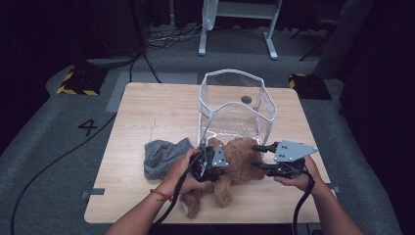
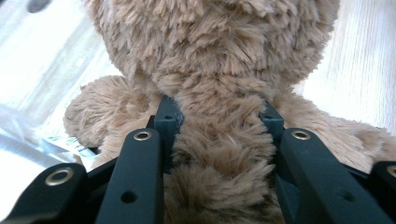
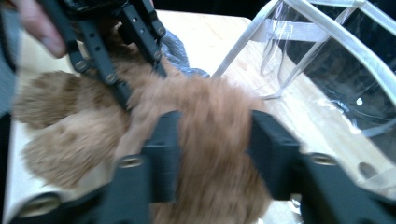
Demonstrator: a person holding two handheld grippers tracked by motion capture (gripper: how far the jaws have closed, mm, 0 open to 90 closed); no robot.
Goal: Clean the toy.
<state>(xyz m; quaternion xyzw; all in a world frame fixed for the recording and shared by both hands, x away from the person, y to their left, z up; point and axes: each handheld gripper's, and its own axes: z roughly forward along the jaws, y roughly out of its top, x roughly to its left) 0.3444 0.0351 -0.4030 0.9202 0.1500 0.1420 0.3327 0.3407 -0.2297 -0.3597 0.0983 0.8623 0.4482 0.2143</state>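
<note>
Near the bench's (image 1: pixel 147 205) front edge, the teddy bear (image 1: pixel 230 169) lies clamped at its middle by the left gripper (image 1: pixel 211 157); the right gripper (image 1: pixel 258 154) straddles its head, jaws apart, likely to lift it into the clear bag (image 1: pixel 235 105) behind, beside a grey cloth (image 1: pixel 164 154).

Light wooden table (image 1: pixel 147 107) on grey carpeted floor (image 1: pixel 44 147). Lying directly on it: brown plush teddy bear (image 1: pixel 235 164) near the front edge, grey knit cloth (image 1: pixel 164 155) just left of the bear, clear plastic bag (image 1: pixel 235 105) standing open behind the bear.
</note>
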